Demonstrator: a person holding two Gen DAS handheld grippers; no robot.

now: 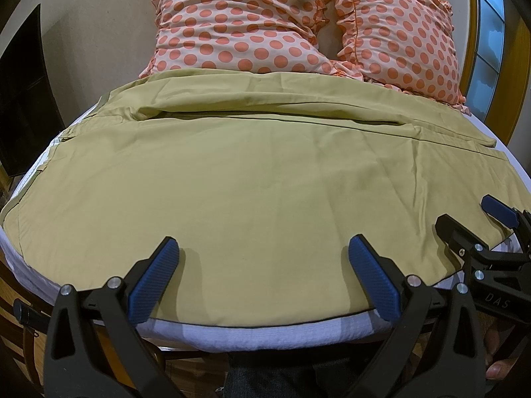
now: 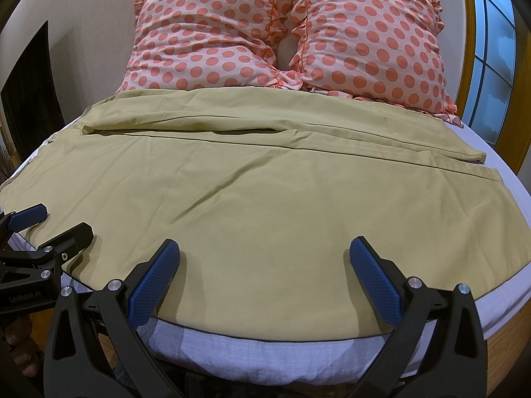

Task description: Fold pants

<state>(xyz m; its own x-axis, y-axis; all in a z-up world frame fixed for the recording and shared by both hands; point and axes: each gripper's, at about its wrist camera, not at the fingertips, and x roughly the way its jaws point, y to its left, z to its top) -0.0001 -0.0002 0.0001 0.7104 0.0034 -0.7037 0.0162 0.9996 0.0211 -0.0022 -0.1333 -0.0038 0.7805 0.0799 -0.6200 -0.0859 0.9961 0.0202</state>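
Olive-tan pants (image 1: 252, 179) lie spread flat across the bed, legs running left to right, the far leg partly folded along a crease; they also show in the right wrist view (image 2: 259, 192). My left gripper (image 1: 262, 248) is open and empty, hovering just above the near edge of the pants. My right gripper (image 2: 264, 248) is open and empty over the same near edge, further right. The right gripper (image 1: 471, 219) shows at the right in the left wrist view, and the left gripper (image 2: 49, 224) at the left in the right wrist view.
Two orange polka-dot pillows (image 1: 252, 23) lean at the head of the bed, behind the pants. The white mattress edge (image 2: 265, 351) runs below the pants. A window with a wooden frame (image 2: 491, 59) is at the right, a dark panel (image 1: 23, 99) at the left.
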